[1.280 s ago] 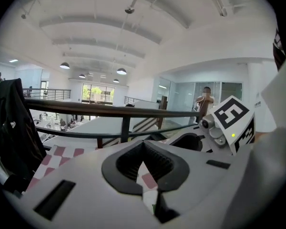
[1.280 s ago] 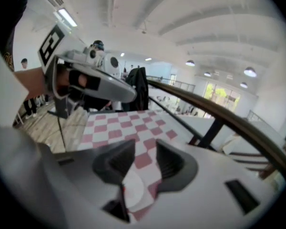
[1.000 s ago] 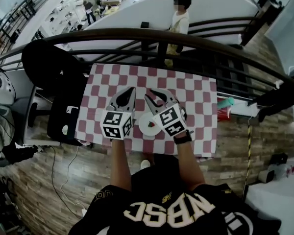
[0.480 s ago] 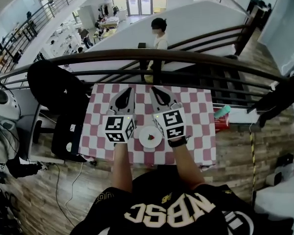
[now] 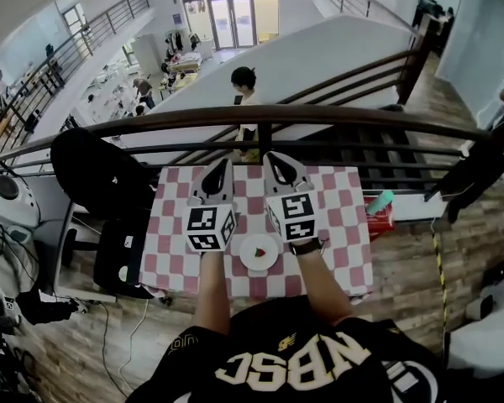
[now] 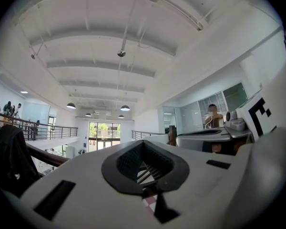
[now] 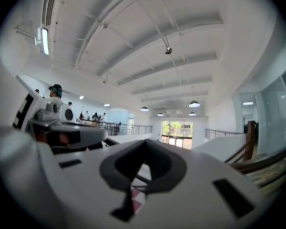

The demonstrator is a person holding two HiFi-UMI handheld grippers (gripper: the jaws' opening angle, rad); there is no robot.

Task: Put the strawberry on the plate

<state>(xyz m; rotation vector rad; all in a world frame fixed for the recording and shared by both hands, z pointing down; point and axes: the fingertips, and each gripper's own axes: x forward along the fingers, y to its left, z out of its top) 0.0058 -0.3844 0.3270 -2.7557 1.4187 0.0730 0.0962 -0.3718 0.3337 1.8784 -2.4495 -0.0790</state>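
Observation:
The red strawberry (image 5: 259, 251) lies on the small white plate (image 5: 268, 260), near the front edge of the checkered table (image 5: 346, 225). Both grippers are held up side by side beyond the plate and point away toward the railing. My left gripper (image 5: 218, 166) has its jaws together with nothing in them. My right gripper (image 5: 275, 157) is likewise shut and empty. In the left gripper view the left gripper (image 6: 144, 146) points up at the ceiling. In the right gripper view the right gripper (image 7: 144, 144) does the same, and only a sliver of checkered cloth shows through each.
A dark railing (image 5: 260, 116) runs across just beyond the table's far edge. A black chair draped with dark cloth (image 5: 97, 175) stands at the table's left. A red box with a teal item (image 5: 380, 203) sits at the right. A person (image 5: 245, 99) stands beyond the railing.
The right gripper's jaws have closed and it has left the plate. Both grippers have risen and now point away toward the railing. The strawberry stays on the plate.

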